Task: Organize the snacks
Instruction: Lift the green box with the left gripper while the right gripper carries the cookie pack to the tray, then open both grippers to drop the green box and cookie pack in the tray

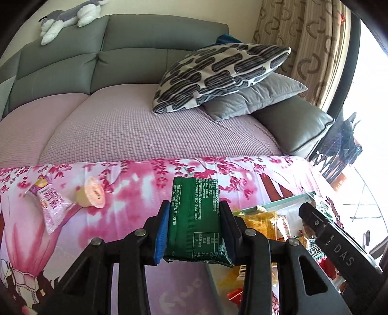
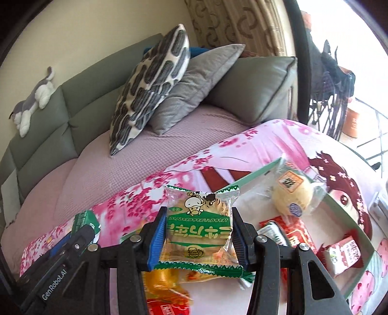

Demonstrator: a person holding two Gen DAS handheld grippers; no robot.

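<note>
My left gripper is shut on a dark green snack packet, held upright above the pink floral cloth. Left of it on the cloth lie a pink sachet and a jelly cup. My right gripper is shut on a clear, green-edged biscuit packet with a cartoon cow. It hangs over a shallow box with a mint-green rim. In the box are a wrapped round bun, red packets and a small pink-white packet. The green packet shows at the lower left.
Behind the cloth is a grey sofa with a lilac cover, a patterned pillow on a grey one, and a plush toy on the backrest. A curtain and a bright window are on the right.
</note>
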